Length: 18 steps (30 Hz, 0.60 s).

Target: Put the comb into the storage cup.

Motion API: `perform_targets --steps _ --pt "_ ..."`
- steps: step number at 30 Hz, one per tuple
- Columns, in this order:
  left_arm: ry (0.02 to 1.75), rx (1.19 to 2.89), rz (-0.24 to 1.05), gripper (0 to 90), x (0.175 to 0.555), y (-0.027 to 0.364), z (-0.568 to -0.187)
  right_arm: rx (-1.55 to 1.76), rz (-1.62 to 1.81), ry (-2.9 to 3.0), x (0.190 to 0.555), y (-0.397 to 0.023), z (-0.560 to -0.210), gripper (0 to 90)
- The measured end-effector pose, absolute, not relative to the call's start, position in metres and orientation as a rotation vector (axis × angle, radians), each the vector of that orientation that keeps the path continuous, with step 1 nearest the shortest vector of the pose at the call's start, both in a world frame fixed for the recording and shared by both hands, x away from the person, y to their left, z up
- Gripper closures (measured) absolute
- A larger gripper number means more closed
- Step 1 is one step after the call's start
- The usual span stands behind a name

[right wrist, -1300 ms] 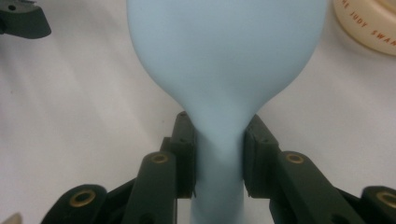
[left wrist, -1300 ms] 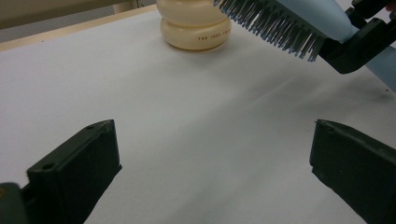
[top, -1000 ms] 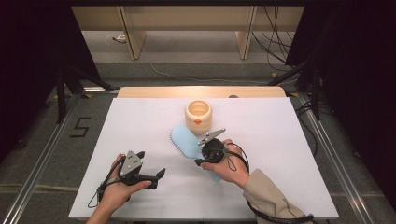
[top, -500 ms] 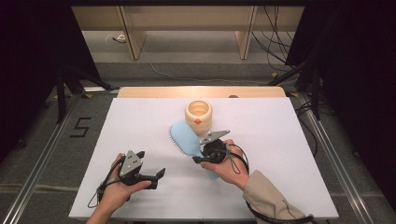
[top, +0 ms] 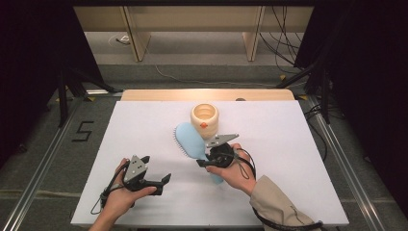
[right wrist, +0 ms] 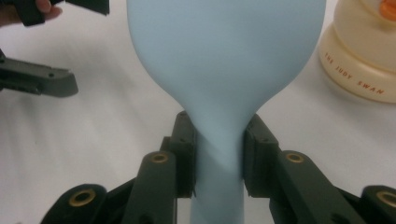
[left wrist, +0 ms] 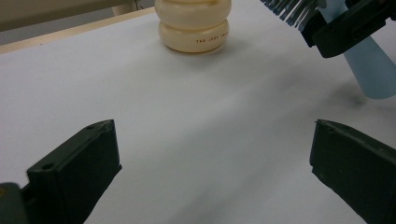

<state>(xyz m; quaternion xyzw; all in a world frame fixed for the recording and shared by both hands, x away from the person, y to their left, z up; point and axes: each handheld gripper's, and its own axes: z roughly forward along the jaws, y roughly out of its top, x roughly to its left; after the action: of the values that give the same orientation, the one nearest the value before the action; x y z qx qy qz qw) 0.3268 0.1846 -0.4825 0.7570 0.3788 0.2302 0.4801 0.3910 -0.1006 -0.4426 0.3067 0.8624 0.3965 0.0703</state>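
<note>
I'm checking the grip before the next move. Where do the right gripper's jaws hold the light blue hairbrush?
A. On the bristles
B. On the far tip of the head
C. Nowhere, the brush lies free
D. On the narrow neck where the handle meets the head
D: in the right gripper view the right gripper has its jaws pressed on either side of the light blue hairbrush at its narrow neck.

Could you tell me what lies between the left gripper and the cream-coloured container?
Nothing: in the left gripper view, only bare white table stretches from the open left gripper to the cream container.
</note>
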Motion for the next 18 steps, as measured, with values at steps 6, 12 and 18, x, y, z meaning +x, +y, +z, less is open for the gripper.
perform_targets --steps 6,12,18 --pt "0.922 1.848 0.559 1.1 0.3267 0.1839 -0.4828 0.927 1.248 2.583 0.3924 -0.1010 -0.4438 70.3" --pt "0.921 1.849 0.559 1.1 0.3267 0.1838 -0.4829 0.902 1.318 2.543 0.3927 -0.1007 -0.4438 70.3" --pt "0.921 1.849 0.559 1.1 0.3267 0.1836 -0.4829 0.883 1.386 2.498 0.3924 -0.1008 -0.4439 70.4"
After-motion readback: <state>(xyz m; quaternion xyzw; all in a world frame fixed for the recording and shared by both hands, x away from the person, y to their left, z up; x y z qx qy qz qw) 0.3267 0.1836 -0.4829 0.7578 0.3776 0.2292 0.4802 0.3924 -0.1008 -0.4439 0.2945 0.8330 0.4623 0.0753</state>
